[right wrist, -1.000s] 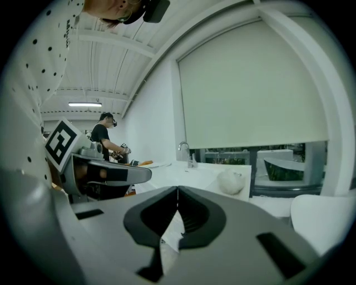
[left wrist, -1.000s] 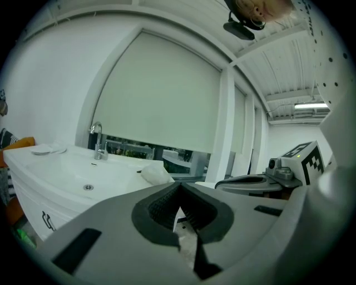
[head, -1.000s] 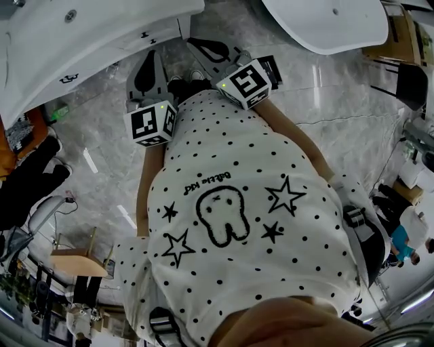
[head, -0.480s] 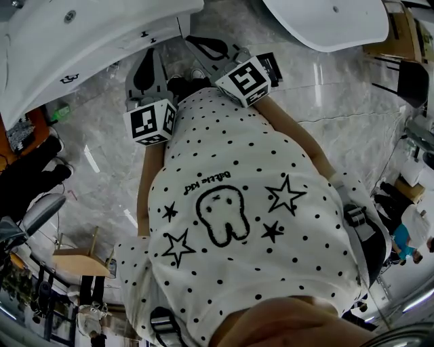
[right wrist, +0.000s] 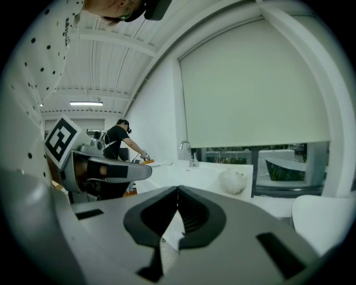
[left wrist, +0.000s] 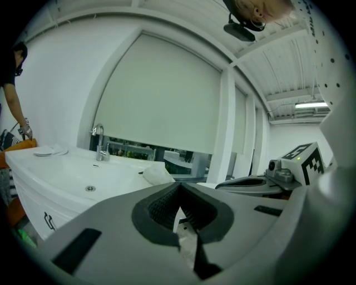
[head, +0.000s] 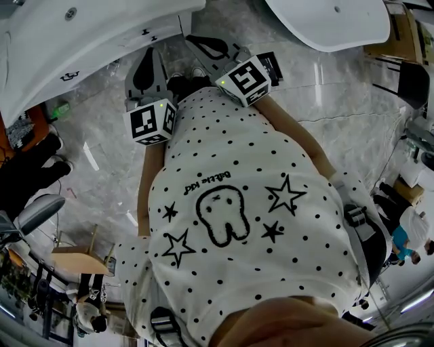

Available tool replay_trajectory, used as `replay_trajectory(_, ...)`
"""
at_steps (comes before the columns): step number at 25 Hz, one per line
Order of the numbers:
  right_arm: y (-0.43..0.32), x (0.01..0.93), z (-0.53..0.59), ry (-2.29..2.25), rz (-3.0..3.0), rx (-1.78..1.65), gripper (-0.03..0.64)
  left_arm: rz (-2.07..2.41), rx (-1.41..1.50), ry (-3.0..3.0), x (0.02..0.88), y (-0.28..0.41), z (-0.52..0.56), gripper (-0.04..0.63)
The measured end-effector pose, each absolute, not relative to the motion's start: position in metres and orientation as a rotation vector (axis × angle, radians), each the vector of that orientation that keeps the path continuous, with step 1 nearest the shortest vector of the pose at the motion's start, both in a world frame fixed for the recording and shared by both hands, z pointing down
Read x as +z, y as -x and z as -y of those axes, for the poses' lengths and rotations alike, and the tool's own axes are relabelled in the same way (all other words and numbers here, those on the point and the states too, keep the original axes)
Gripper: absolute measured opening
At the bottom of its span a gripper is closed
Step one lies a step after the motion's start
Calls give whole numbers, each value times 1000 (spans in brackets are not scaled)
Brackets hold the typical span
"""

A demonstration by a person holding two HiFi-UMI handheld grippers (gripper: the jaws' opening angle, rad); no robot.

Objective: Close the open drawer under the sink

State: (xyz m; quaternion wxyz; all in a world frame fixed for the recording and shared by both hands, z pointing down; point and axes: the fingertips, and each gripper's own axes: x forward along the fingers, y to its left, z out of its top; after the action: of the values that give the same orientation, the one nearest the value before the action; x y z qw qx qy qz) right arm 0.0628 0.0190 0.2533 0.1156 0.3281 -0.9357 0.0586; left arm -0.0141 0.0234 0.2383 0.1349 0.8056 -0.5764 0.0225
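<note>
2 grippers, jaws together, nothing held.
Left gripper (left wrist: 179, 188) and right gripper (right wrist: 178, 190) point toward the sink cabinet (head: 108, 51); its drawer cannot be made out, front partly cropped.

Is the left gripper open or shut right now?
Shut: the left gripper has its jaw tips meeting, nothing between them.

Ahead of the left gripper (left wrist: 179, 192) a wide window (left wrist: 161, 94) fills the white wall (left wrist: 61, 72), its pale roller blind (left wrist: 167, 78) drawn nearly down. A strip light (left wrist: 311, 104) glows on the slatted ceiling (left wrist: 289, 61), up to that gripper's right. Grey marble floor (head: 102, 135) lies beneath; a white bathtub (head: 325, 20) stands beyond the right gripper (head: 196, 42).
</note>
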Motion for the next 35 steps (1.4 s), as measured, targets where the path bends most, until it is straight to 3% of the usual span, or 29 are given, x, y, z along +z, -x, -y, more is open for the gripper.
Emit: replay_trajectory(35,-77,259,-20,-960,2737,166,14,1665,52,-2342,240,0,-24,5)
